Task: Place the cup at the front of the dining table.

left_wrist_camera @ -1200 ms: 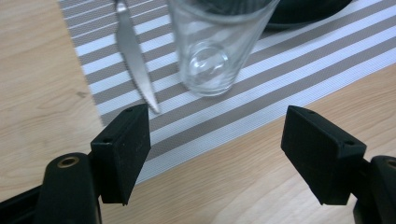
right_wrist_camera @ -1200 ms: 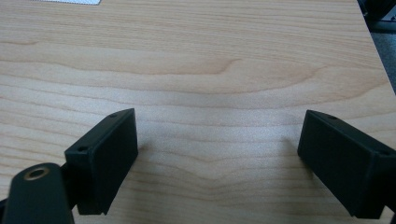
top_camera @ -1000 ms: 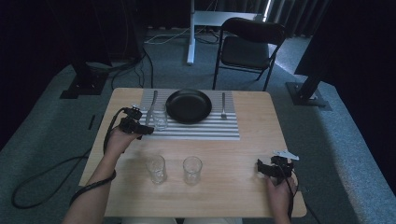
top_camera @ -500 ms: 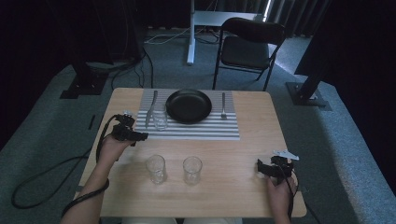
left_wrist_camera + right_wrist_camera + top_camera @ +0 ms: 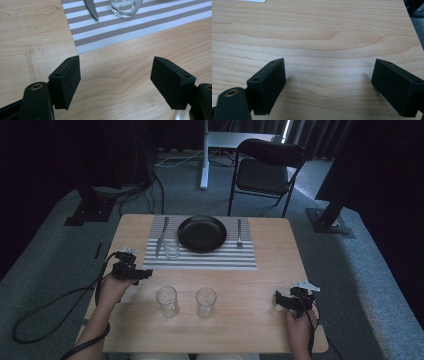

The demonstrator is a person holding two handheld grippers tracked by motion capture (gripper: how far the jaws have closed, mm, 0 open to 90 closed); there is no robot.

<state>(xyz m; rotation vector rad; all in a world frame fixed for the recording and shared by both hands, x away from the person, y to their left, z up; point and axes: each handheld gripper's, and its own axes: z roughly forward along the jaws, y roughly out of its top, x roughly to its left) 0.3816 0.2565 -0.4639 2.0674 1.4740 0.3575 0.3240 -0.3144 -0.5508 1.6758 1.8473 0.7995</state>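
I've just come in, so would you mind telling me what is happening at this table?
A person sits at a wooden table with a set of tongs in each hand, holding nothing. The left tongs are open just off the near left corner of the striped placemat; the right tongs are open over bare wood near the right edge. On the mat are a black plate, a knife, a fork and one glass. Two more glasses stand in front of the person.
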